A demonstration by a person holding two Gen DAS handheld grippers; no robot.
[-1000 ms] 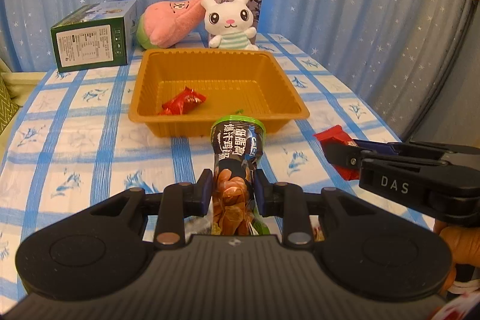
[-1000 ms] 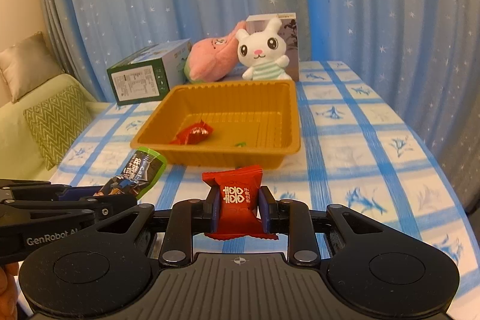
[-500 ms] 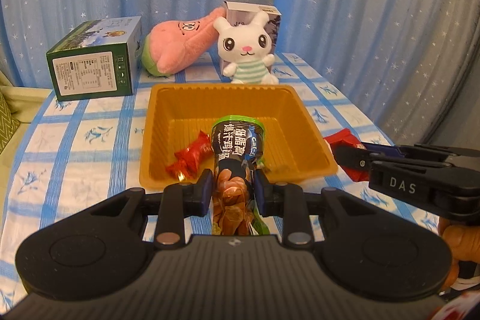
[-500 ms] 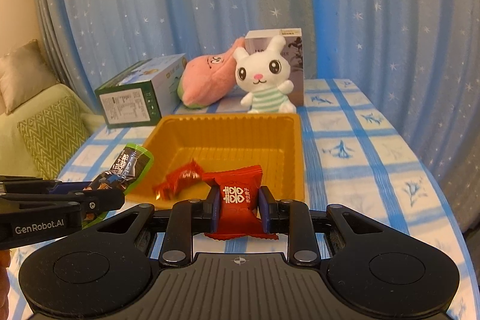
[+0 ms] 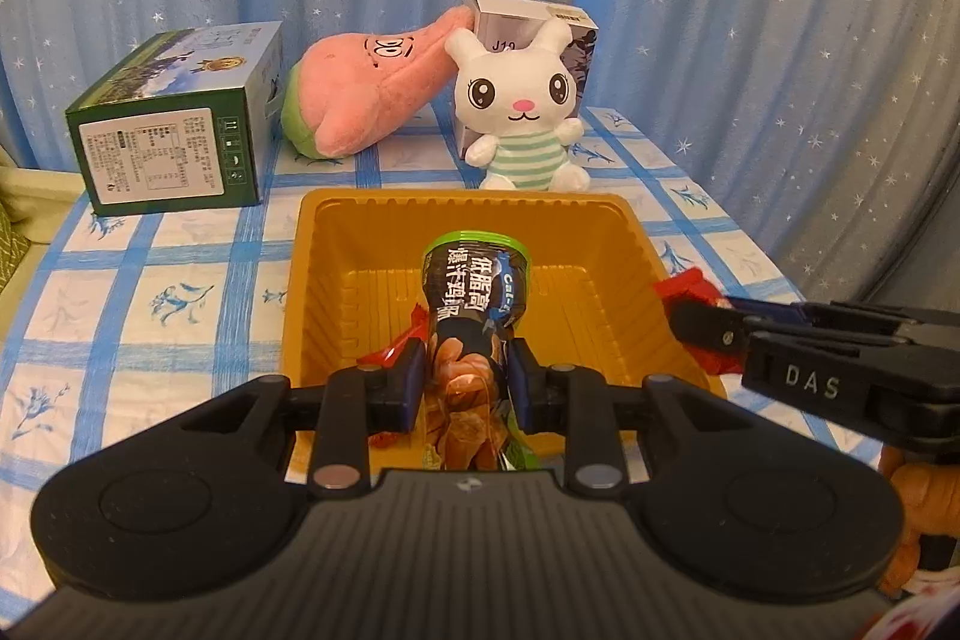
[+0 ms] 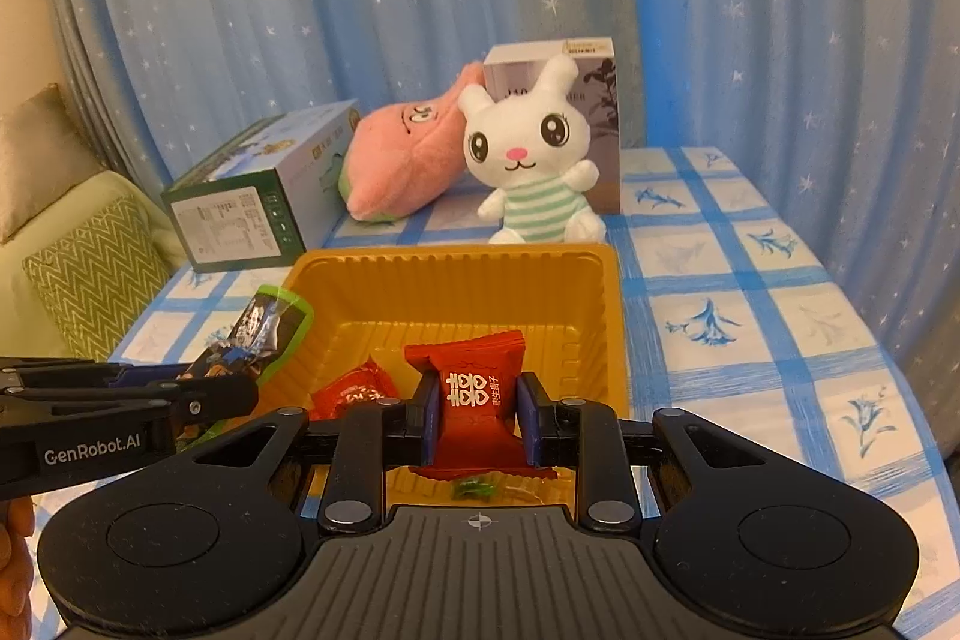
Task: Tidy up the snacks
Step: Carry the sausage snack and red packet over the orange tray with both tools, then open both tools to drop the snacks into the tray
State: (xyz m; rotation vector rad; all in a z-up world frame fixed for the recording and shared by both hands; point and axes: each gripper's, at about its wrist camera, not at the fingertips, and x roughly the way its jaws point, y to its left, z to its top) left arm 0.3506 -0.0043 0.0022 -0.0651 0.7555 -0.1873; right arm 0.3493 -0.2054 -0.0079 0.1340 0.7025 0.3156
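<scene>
Two grippers are hanging over the orange tray [image 5: 636, 244], each one loaded. Through the left wrist camera, the left gripper [image 5: 468, 379] is clamping a dark, green-edged snack pouch [image 5: 477, 292] between its blue pads, the pouch sticking forward above the tray's floor. A red candy [image 5: 393, 349] is lying in the tray, peeking out just left of the pouch. At the tray's right rim, the right gripper [image 5: 690, 319] is reaching in with a red packet.

Through the right wrist camera, the right gripper [image 6: 474, 418] is pinching a red candy packet [image 6: 471, 388] over the near part of the tray [image 6: 612, 316]. A second red candy [image 6: 354, 391] is resting on the tray floor to its left. At the tray's left rim, the left gripper [image 6: 240, 388] is carrying the pouch [image 6: 264, 334].
</scene>
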